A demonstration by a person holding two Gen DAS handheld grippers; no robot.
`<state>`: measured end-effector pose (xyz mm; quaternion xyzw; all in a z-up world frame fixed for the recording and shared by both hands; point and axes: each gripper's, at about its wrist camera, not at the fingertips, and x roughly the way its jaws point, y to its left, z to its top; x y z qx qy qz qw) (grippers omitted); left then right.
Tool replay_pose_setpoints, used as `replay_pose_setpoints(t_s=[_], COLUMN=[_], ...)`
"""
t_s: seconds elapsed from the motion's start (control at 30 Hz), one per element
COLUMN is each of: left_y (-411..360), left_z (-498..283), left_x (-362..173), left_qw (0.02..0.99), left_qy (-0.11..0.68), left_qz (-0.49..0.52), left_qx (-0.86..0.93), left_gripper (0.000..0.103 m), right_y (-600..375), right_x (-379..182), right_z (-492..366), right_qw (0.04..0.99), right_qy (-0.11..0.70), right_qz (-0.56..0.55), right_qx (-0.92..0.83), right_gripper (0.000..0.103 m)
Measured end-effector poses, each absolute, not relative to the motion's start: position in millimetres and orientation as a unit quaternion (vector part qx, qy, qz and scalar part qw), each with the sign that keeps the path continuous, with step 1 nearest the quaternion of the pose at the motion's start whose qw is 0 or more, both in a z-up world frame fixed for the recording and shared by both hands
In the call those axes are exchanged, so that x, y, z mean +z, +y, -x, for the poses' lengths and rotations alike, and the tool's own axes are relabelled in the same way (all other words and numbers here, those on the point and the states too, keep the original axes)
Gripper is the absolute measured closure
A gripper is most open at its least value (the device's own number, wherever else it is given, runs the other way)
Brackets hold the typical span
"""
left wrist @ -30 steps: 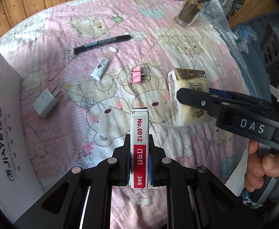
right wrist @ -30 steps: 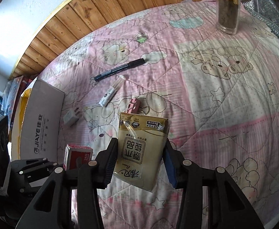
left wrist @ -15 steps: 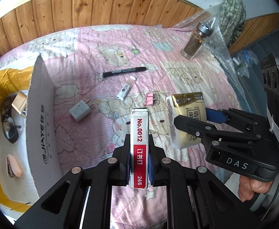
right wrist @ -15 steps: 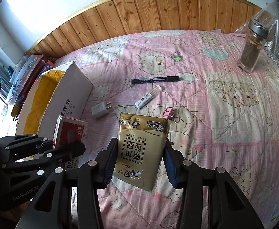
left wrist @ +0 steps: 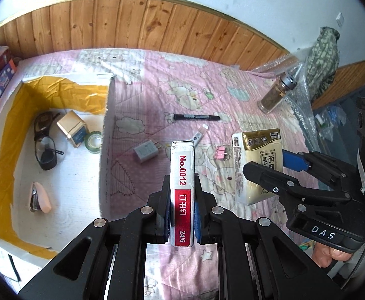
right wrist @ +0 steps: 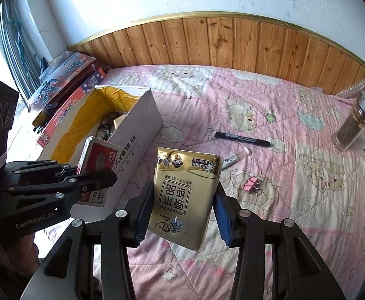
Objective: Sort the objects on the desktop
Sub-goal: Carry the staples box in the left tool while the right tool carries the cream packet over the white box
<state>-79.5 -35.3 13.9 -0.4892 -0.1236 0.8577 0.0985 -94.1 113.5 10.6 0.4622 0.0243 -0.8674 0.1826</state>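
With the left gripper [left wrist: 182, 201] clamping a red-and-white staples box [left wrist: 182, 175] and the right gripper [right wrist: 181, 208] a gold tissue pack [right wrist: 182, 195], we should clear the white cardboard box's [left wrist: 107, 135] wall before releasing.

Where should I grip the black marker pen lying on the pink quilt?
Take the black marker pen at mid-barrel, coming from above with the jaws across its width. It lies flat on the pink quilt, long and thin, with bare fabric on both long sides. Both grippers are full now, so drop a load first.
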Motion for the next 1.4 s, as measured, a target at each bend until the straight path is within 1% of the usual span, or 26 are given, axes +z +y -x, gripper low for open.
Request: replay_pose_setpoints(t_s=[0.37,0.83,1.4], left_y=[-80.5,-134.3,-181.4], left_z=[68.1,58.4,52.2], left_x=[25.5,10.9,-12.9], left_qw=[0.063,0.007,-0.047], left_qy=[-0.17,-0.229,-0.296], left_qz=[0.474,0.486,0.504], left_qx=[0.861,0.843,0.81], left_gripper=[0.089,0.089,0.089], right_y=[67.7,1.7,-60.1], right_x=[35.2,42.1,27.7], right_z=[106.9,115.7,128.4], right_qw=[0.24,0.32,0.385], right_qy=[0.063,0.13,0.166], right_qz=[-0.44,-0.425,-0.434], right_qx=[-0.863,-0.837,-0.798], right_gripper=[0.056,0.056,0.056])
